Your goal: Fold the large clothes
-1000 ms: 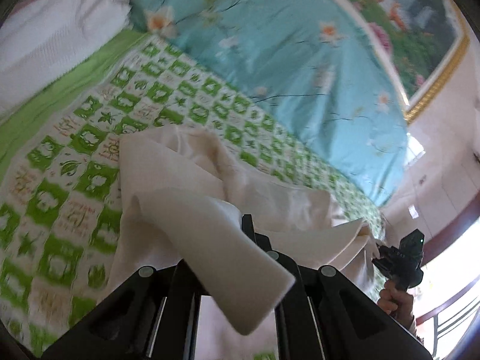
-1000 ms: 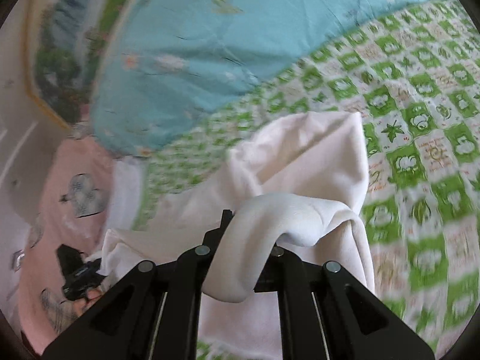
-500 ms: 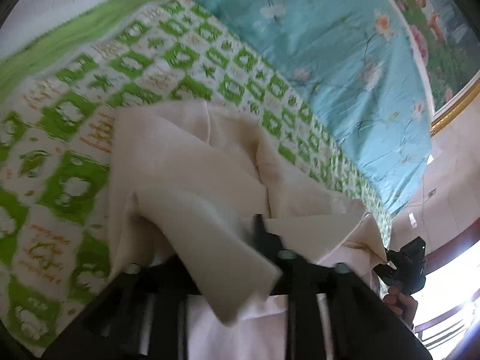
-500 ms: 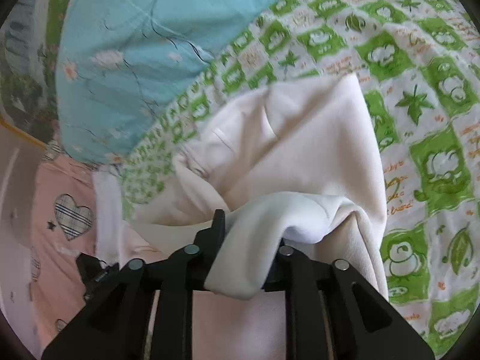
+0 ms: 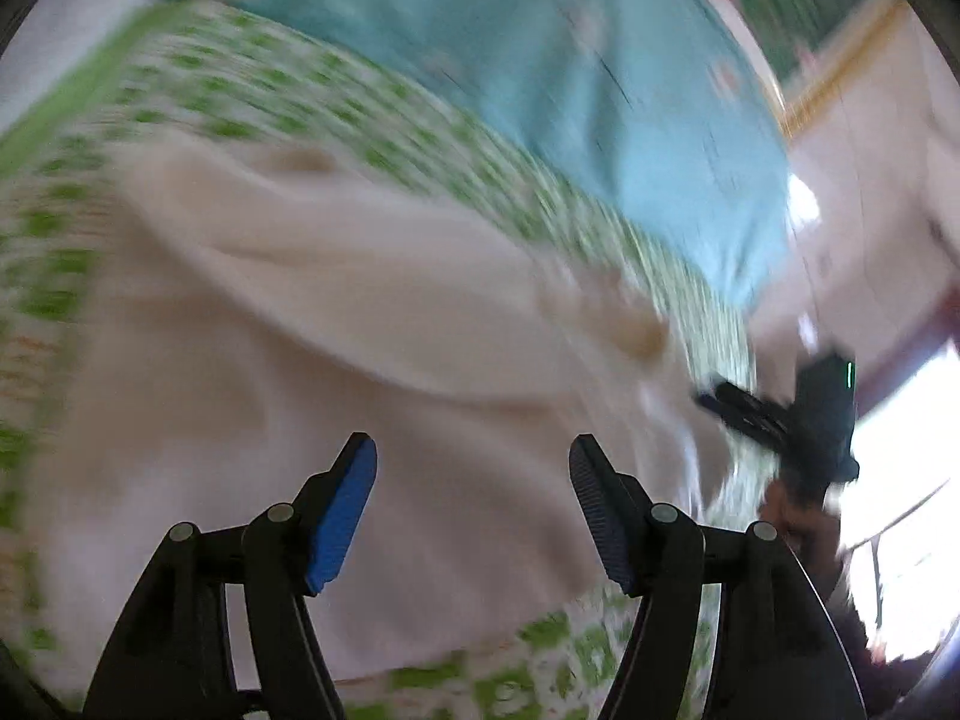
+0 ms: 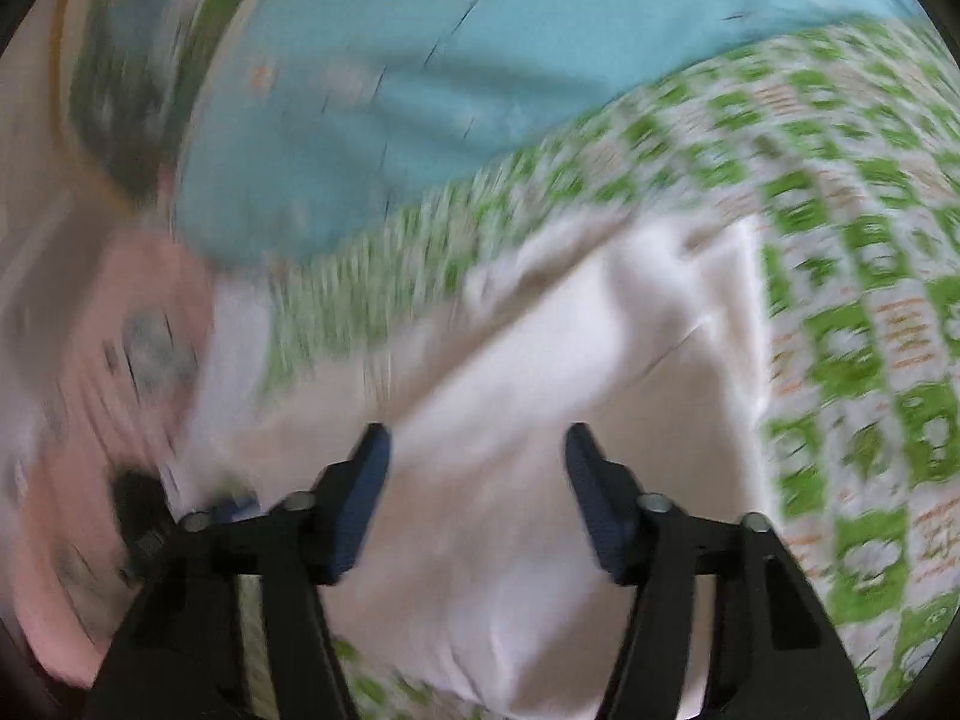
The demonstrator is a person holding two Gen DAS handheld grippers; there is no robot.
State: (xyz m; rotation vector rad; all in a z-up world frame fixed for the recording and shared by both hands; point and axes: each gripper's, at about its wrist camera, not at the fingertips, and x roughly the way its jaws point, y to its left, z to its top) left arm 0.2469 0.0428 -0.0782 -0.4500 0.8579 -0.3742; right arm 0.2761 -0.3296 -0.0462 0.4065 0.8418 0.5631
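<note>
**Both claws open above the cream garment on the bed**

Left wrist view: the picture is blurred by motion. The left claw (image 5: 473, 504) stands wide open, its two blue pads well apart, and nothing is between them; its jaws have just been opening. Under and ahead of it the cream garment (image 5: 336, 324) lies spread on the green-and-white checked bedsheet (image 5: 372, 138), with a long soft fold running across it from 10 o'clock to 3 o'clock. The cloth fills the middle of the view and reaches down to about 6 o'clock, where the sheet shows again. A light blue flowered quilt (image 5: 606, 90) lies beyond the sheet at 12 to 2 o'clock. At 3 o'clock the right claw (image 5: 729, 402) is seen as a dark blurred shape at the far edge of the garment, with the person's hand (image 5: 798, 522) below it.

Right wrist view: also blurred. The right claw (image 6: 477, 498) is open too, a little less wide, with no cloth between the pads; its jaws have just been opening. The cream garment (image 6: 600, 360) lies flat below it, its right edge straight against the checked sheet at 3 o'clock. The blue quilt is at 12 o'clock. A pink cloth (image 6: 78, 360) is at 9 o'clock, and the left claw (image 6: 231, 504) is only a dark blur at 8 o'clock.
</note>
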